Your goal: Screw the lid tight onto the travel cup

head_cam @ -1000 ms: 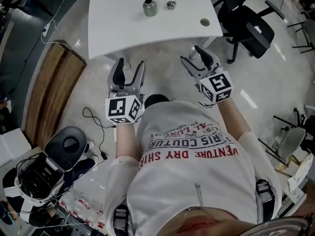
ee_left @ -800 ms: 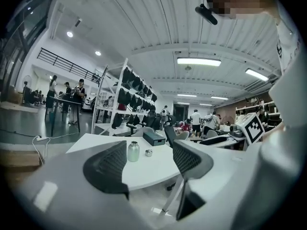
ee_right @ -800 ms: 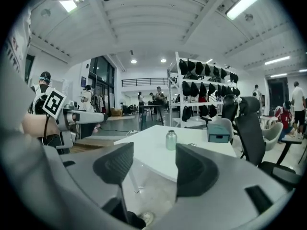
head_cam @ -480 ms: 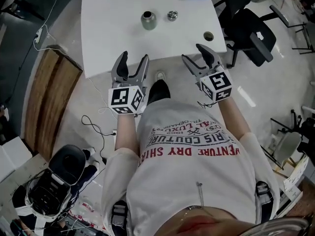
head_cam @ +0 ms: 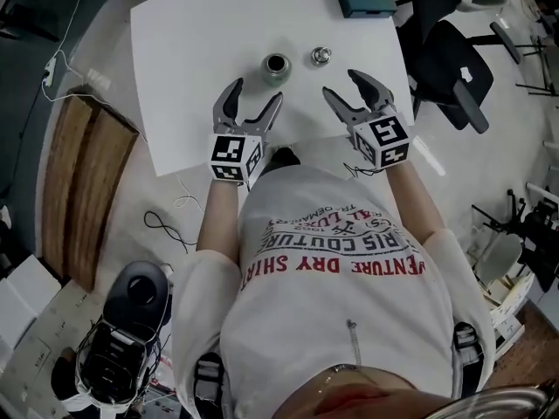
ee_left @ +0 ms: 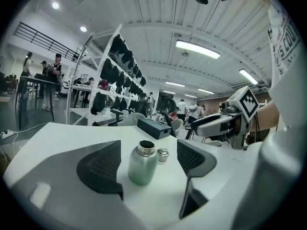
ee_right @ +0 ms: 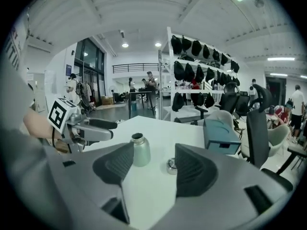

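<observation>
Change: both grippers have come forward from short of the white table's near edge to over it. The pale green metal travel cup, upright and open-mouthed, now stands just ahead of my left gripper. The small round silver lid lies apart beside it, ahead of my right gripper; I judge the approach nearly done, with nothing grasped yet.
Pose: forearms side by side, pointing ahead; left jaws opening, the cup beyond their tips and untouched; right jaws wide and empty.
</observation>
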